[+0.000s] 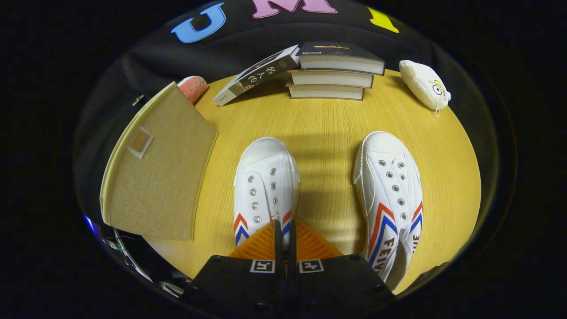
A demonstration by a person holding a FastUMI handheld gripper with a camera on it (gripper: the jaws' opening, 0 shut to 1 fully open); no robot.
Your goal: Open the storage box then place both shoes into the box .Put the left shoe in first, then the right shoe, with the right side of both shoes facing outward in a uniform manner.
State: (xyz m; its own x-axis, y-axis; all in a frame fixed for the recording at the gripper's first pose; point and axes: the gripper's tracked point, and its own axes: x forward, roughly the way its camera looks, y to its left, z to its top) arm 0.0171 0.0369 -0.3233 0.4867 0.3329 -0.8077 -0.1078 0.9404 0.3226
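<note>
Fingers of our gripper [285, 228] sit pressed together with nothing between them, over the left shoe [265, 188]. We see both white, laceless shoes pointing toes toward twelve o'clock, long axes running away from us; the right shoe [392, 195] lies at three o'clock. At ten o'clock stands the beige storage box [159, 173], lid closed. Beyond, at twelve, stacked books [332, 71]; at one, a plush toy [425, 84].

Round yellow wood-grain desk [328, 128]: stack of three dark-covered books [334, 73], fourth dark paperback book [257, 75] leaning against it; white plush toy [423, 83]; pink speckled sponge [193, 87].
</note>
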